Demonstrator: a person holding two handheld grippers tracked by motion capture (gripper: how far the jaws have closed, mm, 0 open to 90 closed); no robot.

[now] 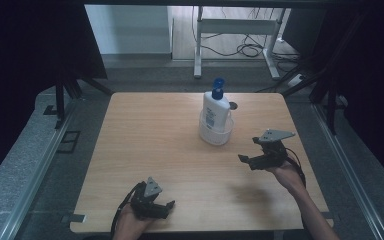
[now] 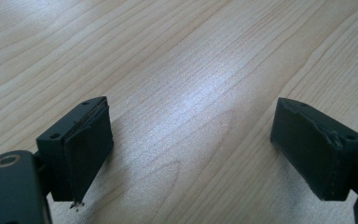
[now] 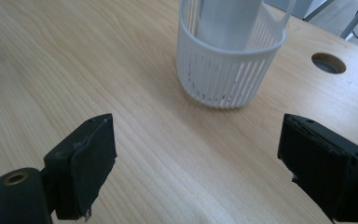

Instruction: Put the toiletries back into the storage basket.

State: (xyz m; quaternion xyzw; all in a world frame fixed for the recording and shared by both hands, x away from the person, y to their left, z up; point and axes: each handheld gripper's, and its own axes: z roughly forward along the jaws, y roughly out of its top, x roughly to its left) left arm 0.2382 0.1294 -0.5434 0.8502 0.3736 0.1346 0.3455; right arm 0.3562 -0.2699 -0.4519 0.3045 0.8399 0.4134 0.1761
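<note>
A square wooden table (image 1: 170,150) takes up the middle of the high view, pale grain running across it, with grey floor around it and a white frame with cables beyond its far edge. Near the far right of the top there is a round hole (image 3: 328,63) in the wood, just behind the basket.

The basket (image 1: 216,131) is white, round and slatted, standing upright right of centre toward the far side. In it stands a white bottle (image 1: 215,111) with a blue pump top (image 1: 218,88) and a label on its front (the print is too small to read). In the right gripper view the basket (image 3: 223,70) sits ahead of the jaws and apart from them, the bottle's lower body showing inside it.

The right gripper (image 1: 254,150) is held in the right hand (image 1: 286,175) above the table's right side, near the basket but not touching it. Its jaws stand wide apart with bare wood between them (image 3: 196,154).

The left gripper (image 1: 162,207) is held in the left hand (image 1: 130,222) at the near edge, well apart from the basket. Its jaws too stand wide apart over bare wood (image 2: 191,149), clamping nothing.
</note>
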